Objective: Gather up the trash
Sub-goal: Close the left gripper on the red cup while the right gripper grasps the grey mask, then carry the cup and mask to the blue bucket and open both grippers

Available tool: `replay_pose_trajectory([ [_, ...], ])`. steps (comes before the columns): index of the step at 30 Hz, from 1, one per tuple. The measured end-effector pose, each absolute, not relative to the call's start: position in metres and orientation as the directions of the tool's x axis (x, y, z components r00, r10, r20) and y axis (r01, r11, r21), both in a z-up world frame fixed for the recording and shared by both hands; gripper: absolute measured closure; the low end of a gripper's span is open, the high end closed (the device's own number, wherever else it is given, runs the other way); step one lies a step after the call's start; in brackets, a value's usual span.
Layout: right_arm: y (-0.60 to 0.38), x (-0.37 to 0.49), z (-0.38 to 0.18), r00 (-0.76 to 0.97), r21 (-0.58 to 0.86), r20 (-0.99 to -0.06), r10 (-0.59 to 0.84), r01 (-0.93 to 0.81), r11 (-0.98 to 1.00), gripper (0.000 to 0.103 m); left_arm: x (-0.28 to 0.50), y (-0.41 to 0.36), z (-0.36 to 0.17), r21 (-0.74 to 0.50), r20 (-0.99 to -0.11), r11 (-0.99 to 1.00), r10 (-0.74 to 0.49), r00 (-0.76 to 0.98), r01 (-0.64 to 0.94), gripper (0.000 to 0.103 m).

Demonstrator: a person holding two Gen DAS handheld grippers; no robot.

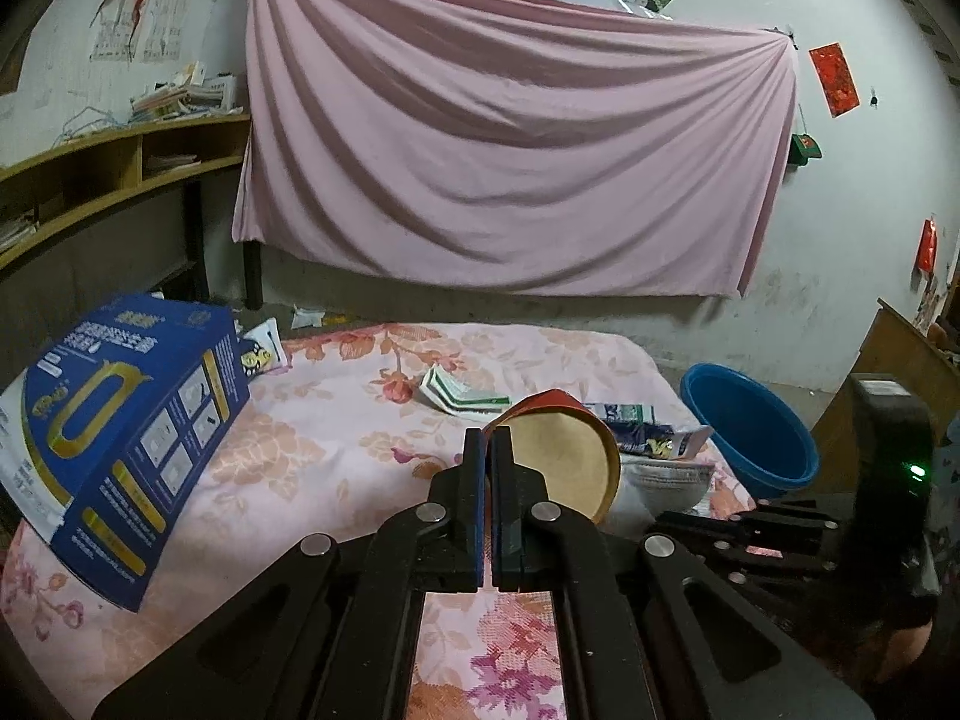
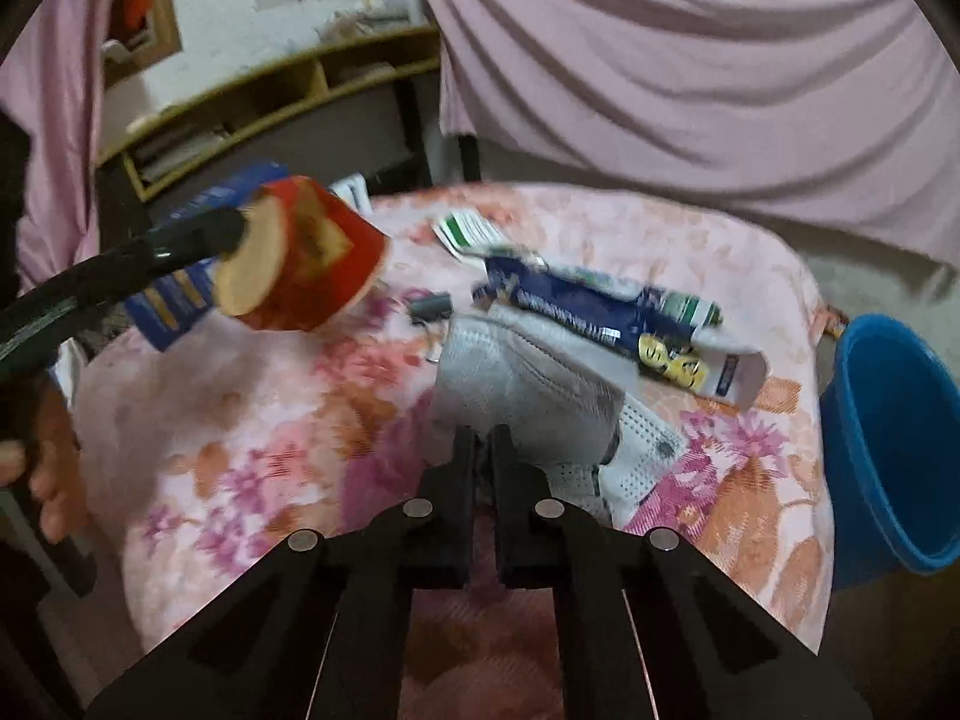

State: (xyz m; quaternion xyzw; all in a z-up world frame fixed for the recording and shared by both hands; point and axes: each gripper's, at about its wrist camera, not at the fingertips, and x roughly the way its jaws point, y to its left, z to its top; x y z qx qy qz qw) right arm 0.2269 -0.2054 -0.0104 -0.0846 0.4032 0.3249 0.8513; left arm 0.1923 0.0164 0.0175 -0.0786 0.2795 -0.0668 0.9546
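Observation:
My left gripper (image 1: 487,441) is shut on the rim of a red paper cup (image 1: 570,462) and holds it above the floral table; the cup also shows in the right wrist view (image 2: 300,258) at upper left. My right gripper (image 2: 483,441) is shut on a white face mask (image 2: 540,396) that lies on the table. A blue basin (image 1: 750,426) stands off the table's right edge, and it shows in the right wrist view (image 2: 894,438) too. A blue-and-white wrapper (image 2: 606,312) and a green-and-white packet (image 2: 465,234) lie beyond the mask.
A large blue box (image 1: 126,426) stands at the table's left. A small grey piece (image 2: 432,306) lies near the mask. The floral tablecloth (image 1: 336,420) covers the table. A pink sheet (image 1: 510,138) hangs on the wall behind, with a wooden shelf (image 1: 120,162) at left.

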Motion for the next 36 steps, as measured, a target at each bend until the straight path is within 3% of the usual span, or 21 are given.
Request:
replay_pose_trajectory([
  [6, -0.222, 0.202, 0.027, 0.580, 0.088, -0.612, 0.538, -0.626, 0.775, 0.101, 0.184, 0.010, 0.035, -0.184, -0.476, 0.978, -0.174, 0.862, 0.095, 0.103],
  [12, -0.220, 0.216, 0.024, 0.583, 0.081, -0.647, 0.491, -0.587, 0.805, 0.098, 0.188, 0.003, 0.051, -0.181, -0.470, 0.980, -0.162, 0.868, 0.085, 0.103],
  [13, -0.220, 0.218, 0.021, 0.574, 0.088, -0.659, 0.486, -0.582, 0.808, 0.094, 0.189, 0.003, 0.051, -0.180, -0.471, 0.980, -0.157, 0.868, 0.080, 0.103],
  [15, -0.219, 0.224, 0.014, 0.550, 0.109, -0.677, 0.489, -0.582, 0.806, 0.070, 0.189, 0.006, 0.048, -0.180, -0.477, 0.981, -0.150, 0.866, 0.071, 0.103],
  [16, -0.218, 0.225, 0.011, 0.548, 0.115, -0.679, 0.489, -0.578, 0.808, 0.052, 0.188, 0.008, 0.045, -0.180, -0.482, 0.981, -0.145, 0.864, 0.065, 0.103],
  [21, -0.210, 0.235, -0.006, 0.510, 0.134, -0.721, 0.469, -0.562, 0.817, 0.049, 0.182, 0.021, 0.030, -0.188, -0.511, 0.982, -0.121, 0.851, 0.028, 0.103],
  [24, -0.200, 0.245, -0.020, 0.454, 0.157, -0.761, 0.463, -0.564, 0.811, 0.033, 0.180, 0.028, 0.021, -0.201, -0.523, 0.980, -0.117, 0.844, 0.011, 0.103],
  [27, -0.189, 0.249, -0.029, 0.414, 0.151, -0.793, 0.447, -0.576, 0.803, 0.030, 0.178, 0.034, 0.014, -0.215, -0.532, 0.977, -0.117, 0.839, 0.000, 0.103],
  [30, -0.185, 0.251, -0.035, 0.410, 0.118, -0.818, 0.404, -0.567, 0.815, 0.043, 0.176, 0.036, 0.011, -0.235, -0.537, 0.972, -0.125, 0.834, -0.006, 0.103],
  [34, -0.189, 0.247, -0.033, 0.405, 0.139, -0.808, 0.428, -0.575, 0.806, 0.077, 0.174, 0.035, 0.012, -0.241, -0.535, 0.971, -0.134, 0.834, 0.002, 0.103],
  [36, -0.192, 0.243, -0.030, 0.411, 0.140, -0.800, 0.436, -0.580, 0.803, 0.087, 0.173, 0.032, 0.015, -0.234, -0.528, 0.972, -0.136, 0.838, 0.011, 0.103],
])
